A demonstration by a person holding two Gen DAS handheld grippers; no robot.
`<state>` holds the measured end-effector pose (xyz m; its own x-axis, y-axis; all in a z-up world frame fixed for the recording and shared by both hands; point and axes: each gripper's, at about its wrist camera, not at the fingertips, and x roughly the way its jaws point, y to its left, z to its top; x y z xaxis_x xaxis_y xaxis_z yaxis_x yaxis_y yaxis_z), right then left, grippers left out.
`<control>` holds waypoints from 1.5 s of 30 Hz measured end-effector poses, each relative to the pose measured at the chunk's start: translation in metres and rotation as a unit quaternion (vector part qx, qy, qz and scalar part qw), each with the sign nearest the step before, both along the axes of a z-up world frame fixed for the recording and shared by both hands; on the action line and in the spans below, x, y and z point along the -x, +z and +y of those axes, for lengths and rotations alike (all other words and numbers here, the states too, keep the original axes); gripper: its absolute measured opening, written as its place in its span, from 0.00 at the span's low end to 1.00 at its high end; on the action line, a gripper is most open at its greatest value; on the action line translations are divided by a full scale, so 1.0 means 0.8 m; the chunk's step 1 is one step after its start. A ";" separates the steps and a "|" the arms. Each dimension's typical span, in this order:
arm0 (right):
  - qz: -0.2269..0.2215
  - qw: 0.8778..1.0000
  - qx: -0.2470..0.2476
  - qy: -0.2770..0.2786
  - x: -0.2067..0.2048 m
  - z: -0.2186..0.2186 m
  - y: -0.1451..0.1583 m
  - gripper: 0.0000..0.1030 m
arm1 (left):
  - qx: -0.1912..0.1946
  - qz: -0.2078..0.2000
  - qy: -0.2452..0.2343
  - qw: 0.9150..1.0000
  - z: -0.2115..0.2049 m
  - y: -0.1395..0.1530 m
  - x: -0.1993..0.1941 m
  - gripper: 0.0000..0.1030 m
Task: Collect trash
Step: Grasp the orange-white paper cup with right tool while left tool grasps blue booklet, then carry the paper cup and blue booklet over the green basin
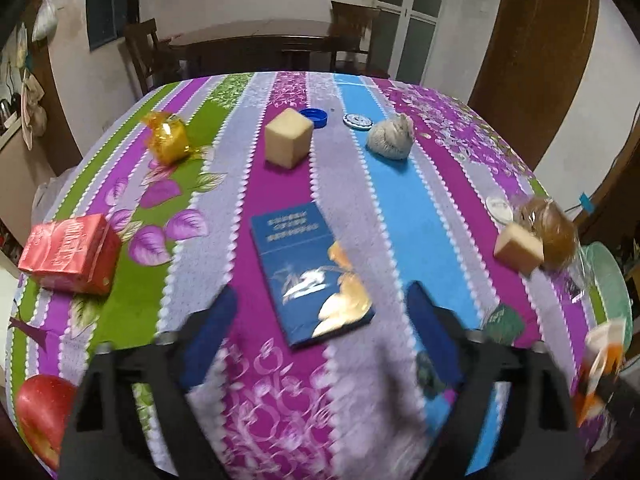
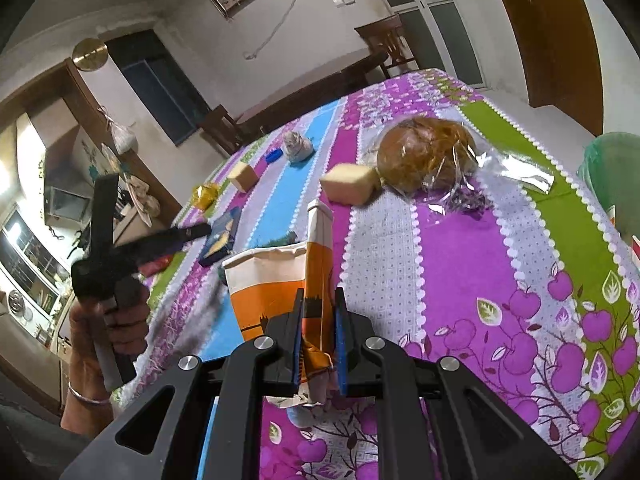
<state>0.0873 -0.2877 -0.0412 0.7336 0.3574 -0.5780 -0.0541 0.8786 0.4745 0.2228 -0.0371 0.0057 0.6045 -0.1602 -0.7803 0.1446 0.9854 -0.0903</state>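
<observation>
My left gripper (image 1: pixel 322 292) hangs open over the striped tablecloth (image 1: pixel 280 400), its blue pads either side of a flat blue box (image 1: pixel 308 272) that lies on the cloth untouched. Seen from the right wrist, this left gripper (image 2: pixel 156 204) is spread wide in a person's hand (image 2: pixel 108 320) above the table's left side. My right gripper (image 2: pixel 320 300) is shut on a crushed orange and white paper cup (image 2: pixel 272 284), held above the cloth. Other loose items: a yellow foil wrapper (image 1: pixel 168 140), a crumpled grey tissue (image 1: pixel 390 140), a blue bottle cap (image 1: pixel 314 116).
Two tan blocks (image 1: pixel 288 138) (image 1: pixel 518 250), a red box (image 1: pixel 70 254) and an apple (image 1: pixel 44 412) sit on the table. Bread in a clear bag (image 2: pixel 424 152) and a silver wrapper (image 2: pixel 520 172) lie far right, near a green bin (image 2: pixel 612 172) beyond the table edge.
</observation>
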 end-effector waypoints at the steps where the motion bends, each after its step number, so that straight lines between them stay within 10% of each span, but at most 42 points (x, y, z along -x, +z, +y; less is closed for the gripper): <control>1: 0.002 1.000 0.001 0.000 -0.001 0.001 -0.002 0.13 | -0.005 0.005 0.005 1.000 -0.005 -0.004 -0.008 0.83; 13: 0.006 1.000 0.021 -0.007 -0.008 0.005 -0.008 0.13 | 0.006 0.038 0.047 0.998 0.004 -0.029 -0.021 0.57; 31: -0.106 0.982 0.120 -0.097 0.047 0.012 0.061 0.13 | -0.067 -0.158 0.022 0.985 -0.063 0.070 0.079 0.57; 45: -0.112 0.975 0.135 -0.134 0.088 -0.006 0.074 0.13 | -0.102 -0.194 -0.026 0.975 -0.150 0.070 0.098 0.57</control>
